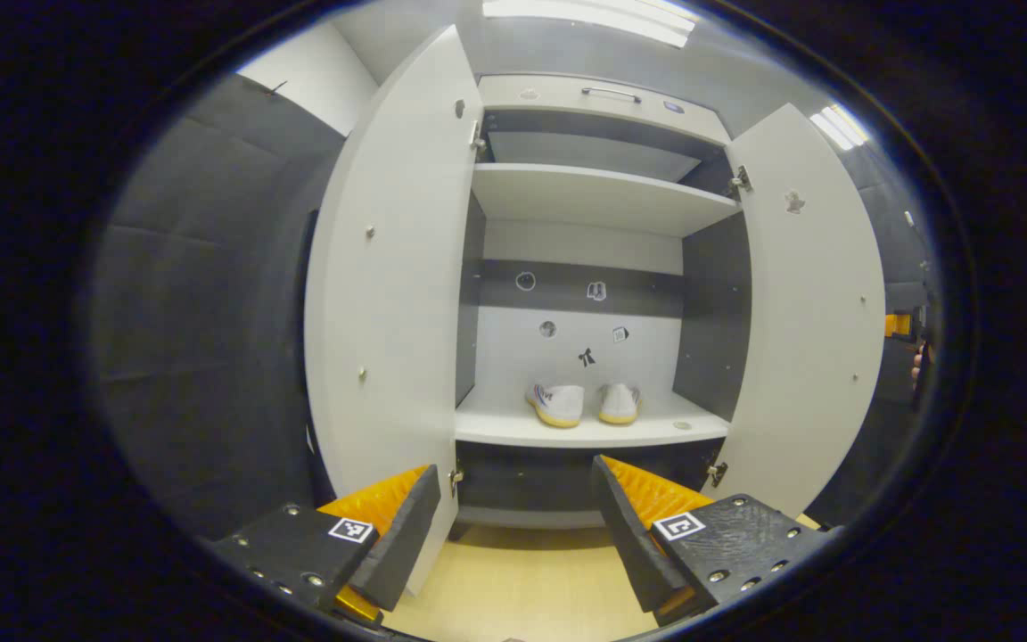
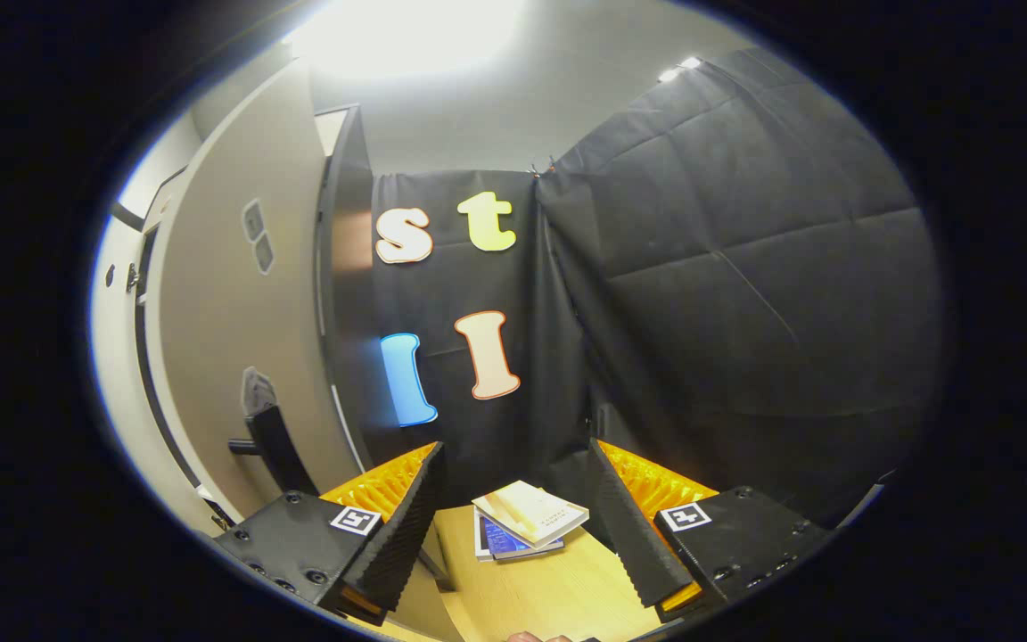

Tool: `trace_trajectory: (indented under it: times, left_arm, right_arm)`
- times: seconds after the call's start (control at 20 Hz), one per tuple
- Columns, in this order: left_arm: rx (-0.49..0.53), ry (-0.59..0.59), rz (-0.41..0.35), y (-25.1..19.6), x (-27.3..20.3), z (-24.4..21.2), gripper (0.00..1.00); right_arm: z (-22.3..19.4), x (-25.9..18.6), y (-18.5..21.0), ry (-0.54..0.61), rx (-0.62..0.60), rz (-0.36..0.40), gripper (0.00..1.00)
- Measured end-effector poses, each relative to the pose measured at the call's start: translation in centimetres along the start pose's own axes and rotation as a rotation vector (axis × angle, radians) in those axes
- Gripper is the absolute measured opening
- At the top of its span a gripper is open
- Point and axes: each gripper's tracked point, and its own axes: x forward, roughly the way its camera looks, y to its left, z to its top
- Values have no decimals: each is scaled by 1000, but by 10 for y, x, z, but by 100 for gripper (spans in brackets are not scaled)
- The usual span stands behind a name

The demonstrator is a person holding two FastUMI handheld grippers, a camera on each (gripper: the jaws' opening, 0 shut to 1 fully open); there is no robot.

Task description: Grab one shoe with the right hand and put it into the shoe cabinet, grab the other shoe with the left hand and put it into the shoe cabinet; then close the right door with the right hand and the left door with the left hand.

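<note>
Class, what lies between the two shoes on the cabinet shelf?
Nothing: in the left gripper view, only a bare strip of shelf separates the left shoe from the right shoe.

evenly lit from ceiling strip lights (image 1: pixel 589 18) in the left gripper view; blown-out glare from a ceiling light (image 2: pixel 406 31) in the right gripper view. sharp at centre, strongly bowed toward the edges. dim against the black cloth (image 2: pixel 745 267), soft shadow inside the shoe cabinet (image 1: pixel 598 201).

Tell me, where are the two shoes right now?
In the left gripper view, both shoes sit side by side on the lower shelf inside the shoe cabinet, between its two open doors.
</note>
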Motion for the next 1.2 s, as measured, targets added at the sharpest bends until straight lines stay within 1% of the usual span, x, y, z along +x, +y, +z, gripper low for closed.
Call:
trace_trajectory:
  times: [0.1,0.15,0.2,0.25,0.35,0.4,0.45,0.55,0.6,0.65,0.75,0.8,0.85,0.9,1.0,1.05,1.1,1.15,1.2]
  left_arm:
    - [-27,52,16,11,-15,-21,98]
    - [-34,62,22,16,-23,-29,97]
    - [-32,72,32,21,-28,-34,98]
    - [-23,80,41,25,-33,-36,98]
    - [-5,78,54,31,-42,-33,97]
    - [-3,66,54,33,-47,-30,98]
    - [-2,53,51,34,-50,-27,97]
    - [8,45,58,37,-55,-26,98]
    - [13,43,61,38,-57,-25,98]
    - [15,36,63,38,-61,-24,97]
    - [4,33,63,37,-62,-23,97]
    - [-1,31,64,36,-64,-22,97]
    - [-2,27,67,37,-66,-22,98]
    - [2,24,71,37,-68,-20,96]
    - [14,18,82,38,-71,-19,98]
    - [16,17,86,39,-72,-18,98]
    - [17,17,90,40,-73,-17,96]
    - [24,17,99,41,-77,-16,97]
    - [34,12,108,44,-80,-14,97]
  right_arm:
    - [-4,-3,21,10,-16,41,98]
    - [-5,-3,27,13,-32,53,98]
    - [-6,-4,31,16,-50,51,92]
    - [-6,-1,28,4,-68,32,100]
    - [-1,-3,32,-18,-82,27,91]
    - [-1,-4,35,-16,-90,36,95]
    - [-2,-6,39,-13,-105,40,91]
    - [1,-10,41,-26,-134,26,91]
    - [2,-12,45,-34,-144,25,95]
    - [1,-14,51,-36,-146,31,91]
    - [-4,-18,63,-27,-120,53,91]
    - [-6,-19,70,-21,-102,71,95]
    - [-8,-20,79,-15,-86,94,91]
    - [-10,-22,88,-9,-73,118,91]
    - [-14,-24,108,0,-57,168,91]
    - [-15,-25,121,1,-52,196,95]
    - [-17,-25,133,3,-44,222,91]
    - [-20,-25,146,9,-37,246,91]
    - [-23,-22,157,16,-35,254,95]
